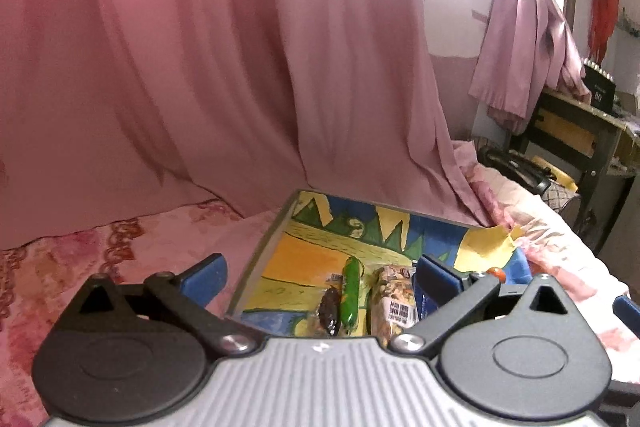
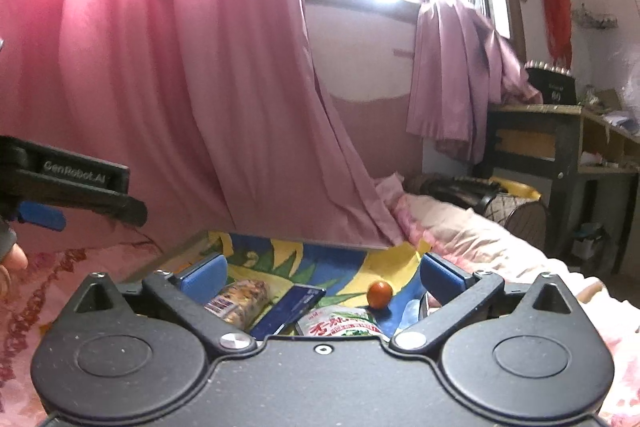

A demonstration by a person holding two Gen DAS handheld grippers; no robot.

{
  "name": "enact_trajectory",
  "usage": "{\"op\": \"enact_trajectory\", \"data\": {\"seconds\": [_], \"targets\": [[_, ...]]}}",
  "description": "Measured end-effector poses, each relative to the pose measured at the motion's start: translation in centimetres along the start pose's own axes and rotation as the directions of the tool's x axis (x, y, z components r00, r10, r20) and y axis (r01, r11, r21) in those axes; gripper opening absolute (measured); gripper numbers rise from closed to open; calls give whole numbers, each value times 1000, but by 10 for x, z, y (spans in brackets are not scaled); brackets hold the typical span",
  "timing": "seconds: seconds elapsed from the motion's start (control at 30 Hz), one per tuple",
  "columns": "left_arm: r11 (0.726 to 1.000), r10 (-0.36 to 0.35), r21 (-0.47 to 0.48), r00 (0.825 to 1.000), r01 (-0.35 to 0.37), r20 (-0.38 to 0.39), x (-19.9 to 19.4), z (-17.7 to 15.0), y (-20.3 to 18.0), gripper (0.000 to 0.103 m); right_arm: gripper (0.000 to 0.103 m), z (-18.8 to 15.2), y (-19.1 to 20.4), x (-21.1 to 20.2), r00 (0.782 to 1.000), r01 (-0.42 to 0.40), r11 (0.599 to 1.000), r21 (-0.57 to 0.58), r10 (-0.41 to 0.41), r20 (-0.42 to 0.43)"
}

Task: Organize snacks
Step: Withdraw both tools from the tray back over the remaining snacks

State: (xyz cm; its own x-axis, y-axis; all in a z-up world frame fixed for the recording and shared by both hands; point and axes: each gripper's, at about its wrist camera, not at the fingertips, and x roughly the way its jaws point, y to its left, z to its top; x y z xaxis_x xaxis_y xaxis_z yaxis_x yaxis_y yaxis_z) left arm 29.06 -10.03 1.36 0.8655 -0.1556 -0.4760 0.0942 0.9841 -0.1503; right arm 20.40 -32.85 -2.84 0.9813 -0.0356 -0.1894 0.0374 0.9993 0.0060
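Observation:
A shallow tray (image 1: 260,251) with a bright painted bottom lies on the bed. In the left wrist view it holds a green wrapped sausage (image 1: 351,291), a dark snack (image 1: 330,311), a nut bar packet (image 1: 394,299) and a small orange-red ball (image 1: 496,271). My left gripper (image 1: 320,279) hangs open above them, with nothing between its blue pads. In the right wrist view the tray (image 2: 176,251) shows the nut bar packet (image 2: 240,301), a dark blue packet (image 2: 292,307), a white and green packet (image 2: 340,325) and the orange-red ball (image 2: 380,293). My right gripper (image 2: 322,279) is open over these and holds nothing.
A pink curtain (image 1: 200,67) hangs right behind the tray and drapes over its far edge. The floral bed cover (image 1: 100,255) spreads on both sides. To the right stand a dark desk (image 2: 560,155), a mesh bin (image 2: 520,215) and a hanging lilac jacket (image 2: 456,75).

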Motion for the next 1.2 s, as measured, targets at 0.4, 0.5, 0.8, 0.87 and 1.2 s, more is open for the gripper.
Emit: {"op": "enact_trajectory", "data": {"seconds": [0.4,0.5,0.8,0.87,1.2], "targets": [[1000,8,4,998,-8,62,-80,-30,26,103,102,11,0,-75,998,45,994,104,-50,49],[1000,13,3,998,-13,54,-93,-40,32,103,102,10,3,-91,997,53,992,115,-59,45],[999,24,48,1000,-25,20,-125,-68,54,103,102,-7,23,-129,999,52,992,118,-52,-9],[998,23,59,1000,-24,13,-131,-74,58,103,102,-11,28,-136,999,48,992,113,-46,-24],[995,34,91,999,-31,-32,-147,-101,73,103,102,-26,46,-157,993,33,994,105,-21,-116]]}}
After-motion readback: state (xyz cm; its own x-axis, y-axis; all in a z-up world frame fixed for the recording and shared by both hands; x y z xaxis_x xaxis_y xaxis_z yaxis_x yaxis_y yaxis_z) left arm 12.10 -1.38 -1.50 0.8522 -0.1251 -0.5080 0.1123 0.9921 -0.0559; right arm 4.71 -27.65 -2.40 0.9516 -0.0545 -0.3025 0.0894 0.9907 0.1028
